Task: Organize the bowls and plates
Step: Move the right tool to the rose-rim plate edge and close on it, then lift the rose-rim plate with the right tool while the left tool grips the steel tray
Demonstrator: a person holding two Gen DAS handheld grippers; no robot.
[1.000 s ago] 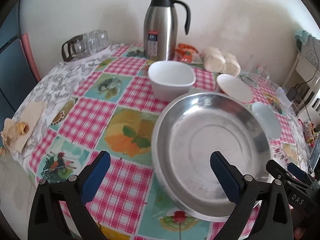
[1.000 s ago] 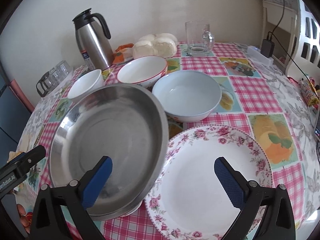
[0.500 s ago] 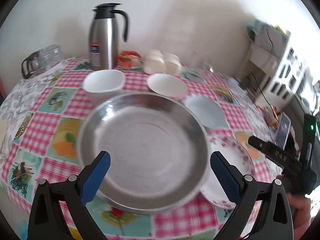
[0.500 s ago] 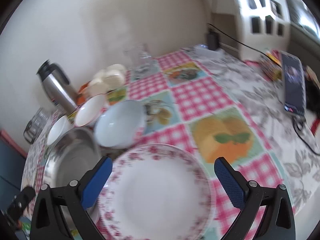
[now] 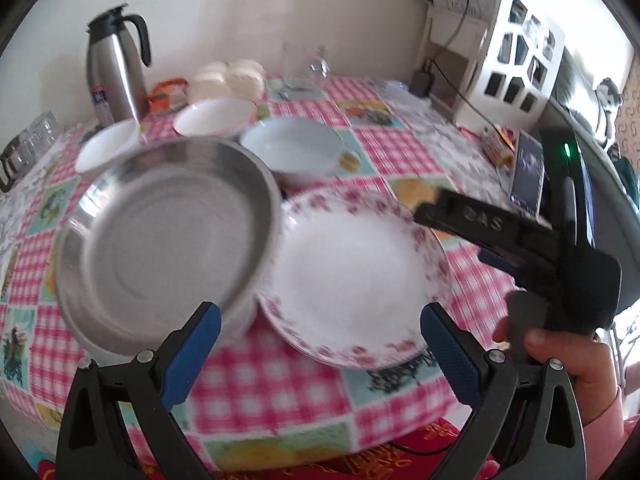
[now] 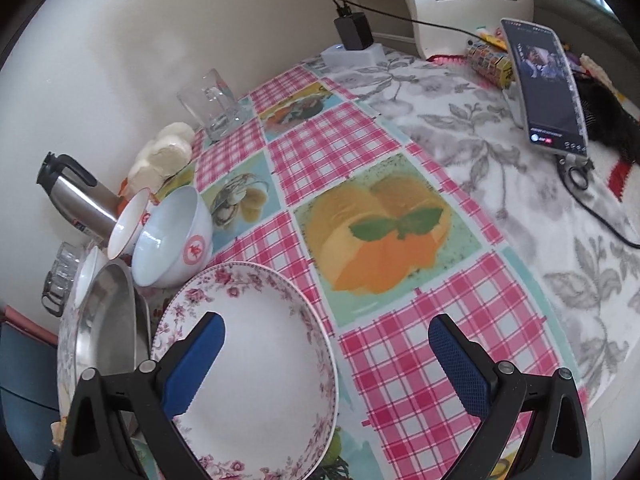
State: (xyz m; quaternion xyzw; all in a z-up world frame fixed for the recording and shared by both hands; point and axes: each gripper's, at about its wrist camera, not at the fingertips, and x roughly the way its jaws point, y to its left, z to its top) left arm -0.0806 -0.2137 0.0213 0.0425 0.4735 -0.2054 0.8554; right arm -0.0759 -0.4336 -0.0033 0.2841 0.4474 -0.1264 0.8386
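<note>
The left gripper [image 5: 320, 344] has its jaws spread wide and holds nothing. Its blue pads [image 5: 192, 354] hang above the near edge of the table [image 5: 404, 156]. The floral plate [image 5: 352, 280] lies flat between the pads, toward 12 o'clock. The steel pan [image 5: 160, 248] sits at 10 o'clock in the left wrist view, and its rim overlaps the left edge of the floral plate. The view is blurred.

Three bowls stand beyond the pan:
- the pale blue bowl [image 5: 292, 150] at 12 o'clock;
- the red-rimmed bowl [image 5: 214, 118] at 11 o'clock;
- the small white bowl [image 5: 106, 146] at 10 o'clock.

The thermos [image 5: 114, 74] stands upright behind them, near the wall.

The right gripper [image 6: 326, 364] is also wide open and empty. In the left wrist view it appears at 3 o'clock, gripped by a hand [image 5: 568, 356], with its tip over the right rim of the floral plate. In the right wrist view, the left pad overlaps the plate's inner surface and the right pad hangs over the checked cloth. A glass mug [image 6: 212, 104] stands at 11 o'clock. A phone [image 6: 546, 80] leans at 2 o'clock.
</note>
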